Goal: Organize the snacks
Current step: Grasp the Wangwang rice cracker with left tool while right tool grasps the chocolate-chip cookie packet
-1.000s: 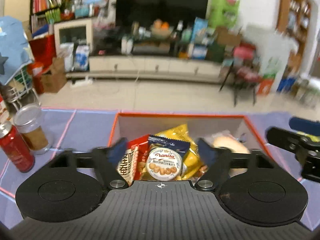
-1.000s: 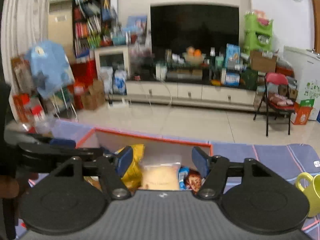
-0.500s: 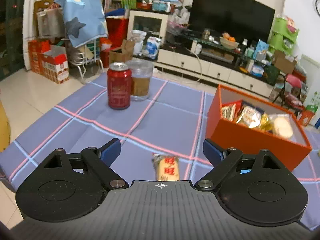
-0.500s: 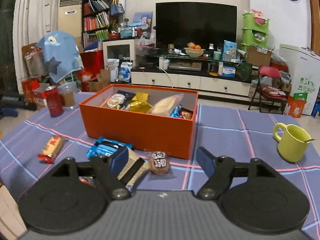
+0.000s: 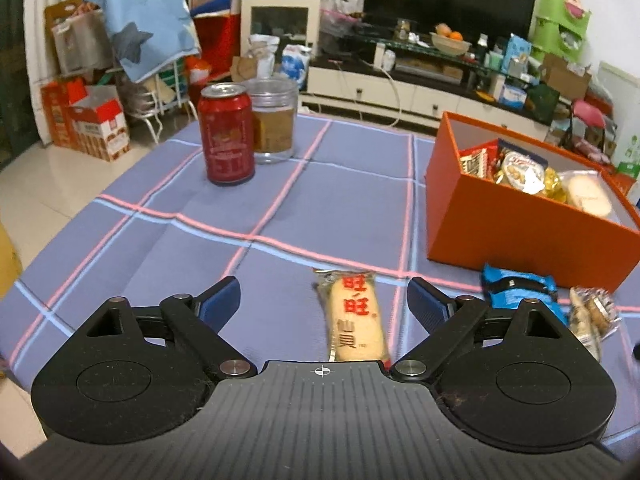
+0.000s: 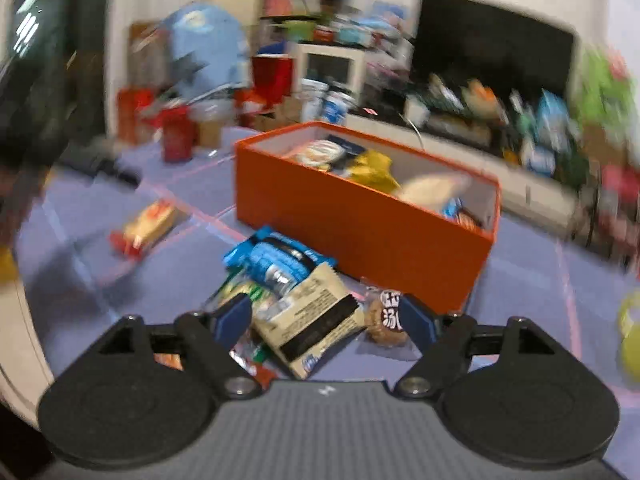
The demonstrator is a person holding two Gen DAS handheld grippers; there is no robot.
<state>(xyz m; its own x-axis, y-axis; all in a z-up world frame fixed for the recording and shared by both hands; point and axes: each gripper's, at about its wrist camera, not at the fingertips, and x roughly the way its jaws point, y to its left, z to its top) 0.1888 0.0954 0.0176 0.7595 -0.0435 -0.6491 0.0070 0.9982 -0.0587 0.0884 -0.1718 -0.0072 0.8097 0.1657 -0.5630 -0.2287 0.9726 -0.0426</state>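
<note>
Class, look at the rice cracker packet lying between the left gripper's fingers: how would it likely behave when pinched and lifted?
The rice cracker packet looks small and flat, so it is probably light. Its glossy wrapper may slip between the pads. The cracker inside is likely brittle, so a hard squeeze from the open left gripper could crack it.

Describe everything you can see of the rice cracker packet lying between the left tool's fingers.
The rice cracker packet is a long, slim, clear plastic wrapper with crimped ends, showing a pale yellow cracker under red characters and smaller dark ones. It lies flat on the checked blue tablecloth, lengthwise away from the camera, its near end hidden behind the tool's body. It sits in the gap of the open left tool, nearer the right-hand finger, touching neither. It lies apart from the orange box and the blue packet.
</note>
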